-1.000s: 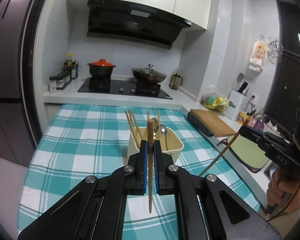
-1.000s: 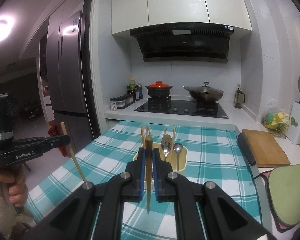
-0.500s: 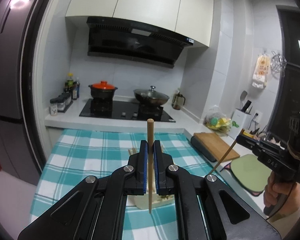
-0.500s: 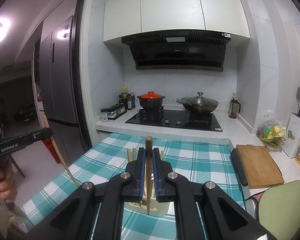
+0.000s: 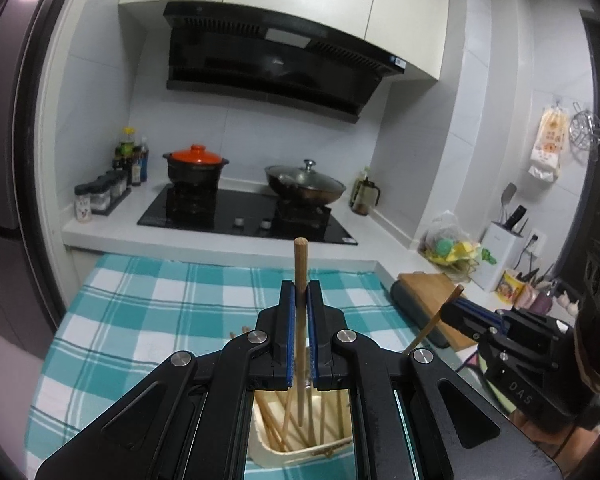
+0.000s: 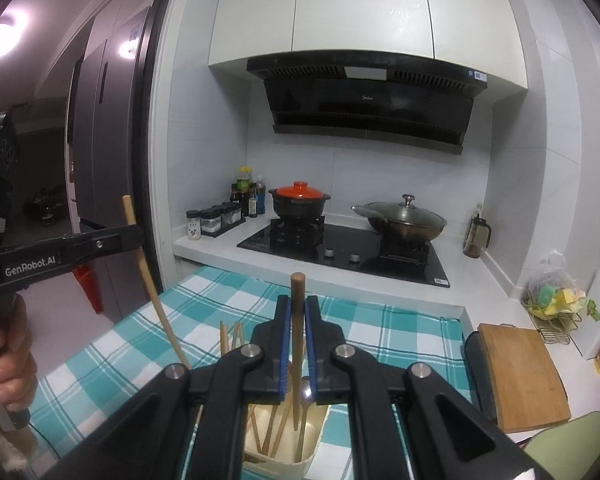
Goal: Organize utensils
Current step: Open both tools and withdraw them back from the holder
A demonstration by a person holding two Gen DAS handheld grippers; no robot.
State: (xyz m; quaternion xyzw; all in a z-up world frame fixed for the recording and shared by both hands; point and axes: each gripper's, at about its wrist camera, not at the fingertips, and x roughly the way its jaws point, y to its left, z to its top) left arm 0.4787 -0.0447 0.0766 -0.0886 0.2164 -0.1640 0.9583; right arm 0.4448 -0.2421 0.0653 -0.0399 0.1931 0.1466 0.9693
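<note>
Chopsticks first, nearest the lens. Left gripper [image 5: 300, 300] clamped tight on one wooden chopstick [image 5: 300, 264], upright, pinched high near its blunt end, tip hanging over the cream holder [image 5: 300, 454] at lower centre. Right gripper [image 6: 298, 316] likewise pinched hard on a second chopstick [image 6: 298, 292], upright, tip over the same holder [image 6: 278, 466] in the right view. Likely light, stiff, smooth wood: prone to swivel or slide between flat pads, so best held well up the shaft and kept vertical. Holder already stocked with leaning sticks, plus what looks like a spoon bowl in the right view; incoming tips could snag on them. Holder set on checked teal cloth [image 5: 148, 312]. Farther back, upper centre: hob with orange-lidded pot [image 5: 196, 164] and lidded wok [image 5: 306, 186].
</note>
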